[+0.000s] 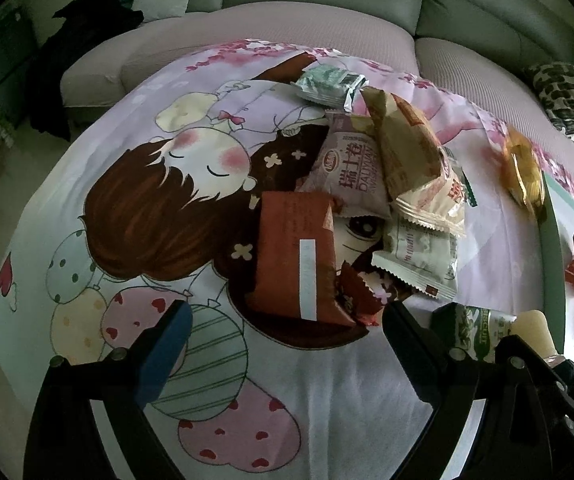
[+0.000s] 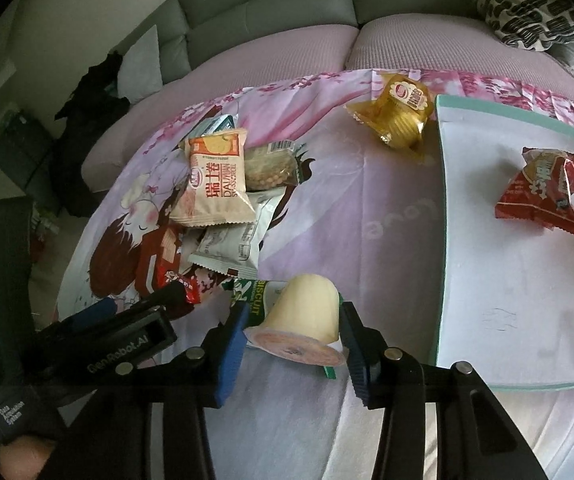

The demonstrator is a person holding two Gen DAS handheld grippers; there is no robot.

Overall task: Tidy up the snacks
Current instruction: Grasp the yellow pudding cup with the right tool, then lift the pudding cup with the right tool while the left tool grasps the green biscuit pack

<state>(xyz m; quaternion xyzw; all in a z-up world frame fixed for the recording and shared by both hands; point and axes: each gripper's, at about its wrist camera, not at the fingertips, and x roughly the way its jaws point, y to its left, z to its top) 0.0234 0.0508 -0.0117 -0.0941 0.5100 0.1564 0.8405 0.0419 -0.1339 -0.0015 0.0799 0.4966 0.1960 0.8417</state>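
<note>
A pale yellow jelly cup point(image 2: 307, 316) lies on its side on a green biscuit packet point(image 2: 255, 305), and my right gripper point(image 2: 293, 320) is shut on it, pads against its rim and wall. The same cup point(image 1: 537, 330) shows at the lower right of the left wrist view. My left gripper point(image 1: 287, 312) stands open just above the cartoon-print cloth point(image 1: 127, 208), its fingers on either side of the near end of a brown-red packet point(image 1: 295, 256). Behind that lies a heap of several snack packets point(image 1: 387, 168). A red packet point(image 2: 543, 196) rests on the white tray point(image 2: 487, 300).
A gold-wrapped snack point(image 2: 401, 114) lies on the cloth beside the tray's far left corner. The cloth covers a pink-cushioned sofa point(image 2: 287, 52) with grey backrests. A patterned pillow point(image 2: 531, 8) sits at the far right and dark clothing point(image 1: 87, 40) at the left.
</note>
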